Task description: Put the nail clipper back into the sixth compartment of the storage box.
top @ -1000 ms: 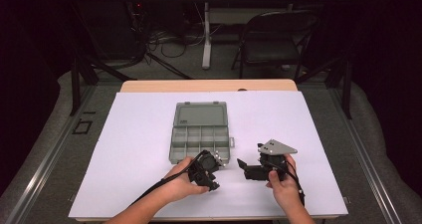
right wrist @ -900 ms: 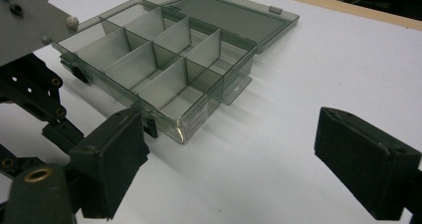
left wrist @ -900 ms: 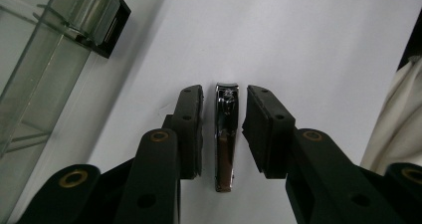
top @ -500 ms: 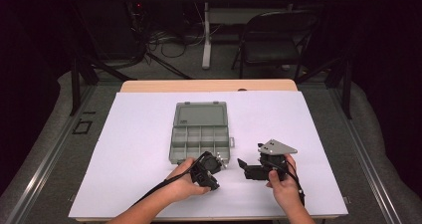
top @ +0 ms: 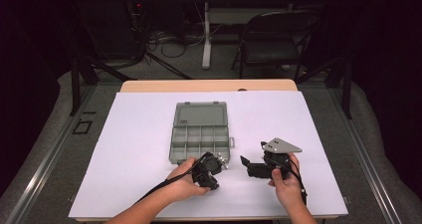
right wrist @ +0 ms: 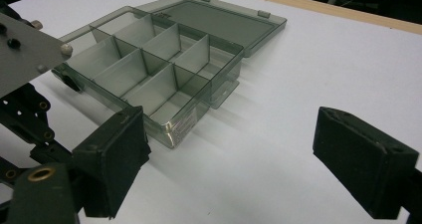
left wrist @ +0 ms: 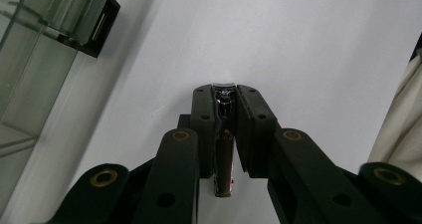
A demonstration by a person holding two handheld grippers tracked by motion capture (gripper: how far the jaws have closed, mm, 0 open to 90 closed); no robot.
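A grey see-through compartment box (top: pixel 199 134) lies mid-table with its lid folded back flat; its cells look bare in the right gripper view (right wrist: pixel 149 69). My left gripper (top: pixel 219 163) sits just off the box's near right corner. In the left gripper view it (left wrist: pixel 224 92) is shut on a small shiny metal piece (left wrist: pixel 223 134), which looks like a nail clipper held on edge. My right gripper (top: pixel 253 155) rests to the right of it, pointing left toward the box. Its black pads (right wrist: pixel 117 149) stand wide apart with nothing between them (right wrist: pixel 238 149).
White sheet (top: pixel 298 124) covers the table, with a wooden strip (top: pixel 209 85) at the far edge. A corner and latch of the box (left wrist: pixel 97 22) show at upper left in the left gripper view. A chair (top: pixel 273 40) and cables stand beyond the table.
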